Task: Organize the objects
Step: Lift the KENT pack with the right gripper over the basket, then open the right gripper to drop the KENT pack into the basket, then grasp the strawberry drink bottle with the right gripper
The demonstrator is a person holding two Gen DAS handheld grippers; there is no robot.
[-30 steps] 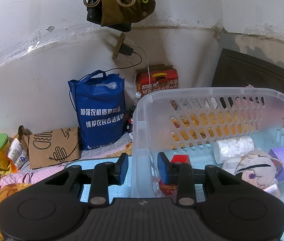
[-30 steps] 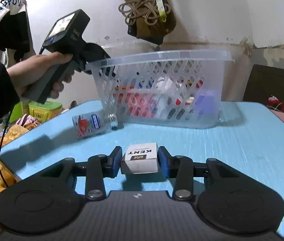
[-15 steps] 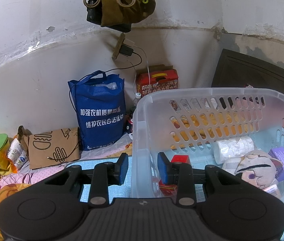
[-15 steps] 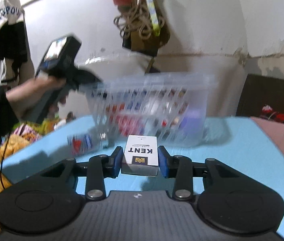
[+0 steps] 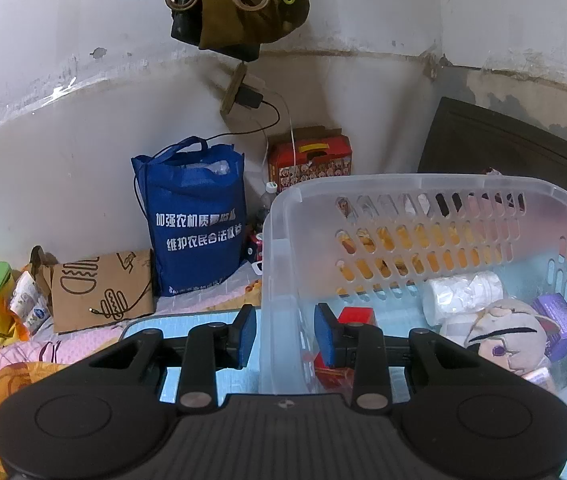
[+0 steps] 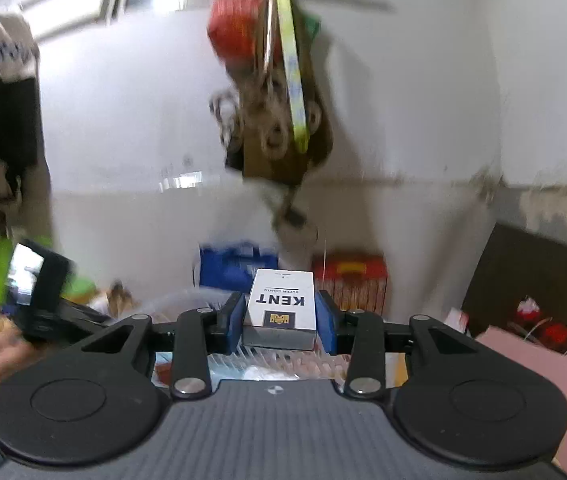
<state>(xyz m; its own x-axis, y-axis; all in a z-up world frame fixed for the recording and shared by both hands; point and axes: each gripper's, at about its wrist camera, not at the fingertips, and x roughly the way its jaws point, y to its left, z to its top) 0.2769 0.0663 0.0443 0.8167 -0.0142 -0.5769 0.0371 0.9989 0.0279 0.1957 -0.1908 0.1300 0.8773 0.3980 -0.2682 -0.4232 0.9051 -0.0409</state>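
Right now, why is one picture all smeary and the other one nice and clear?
Right wrist view: the wall, the hanging bundle and the blue bag are streaked with motion blur, while the KENT box in the right gripper looks sharp. Left wrist view: crisp, the basket clear, only fisheye bending the wall lines.

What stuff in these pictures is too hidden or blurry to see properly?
- Right wrist view: the basket is mostly hidden behind the right gripper and its KENT box.
- Right wrist view: the left gripper is smeared by motion blur.
- Left wrist view: the red box is partly covered by the left gripper.
- Left wrist view: the plush toy sits behind the hazy basket wall.
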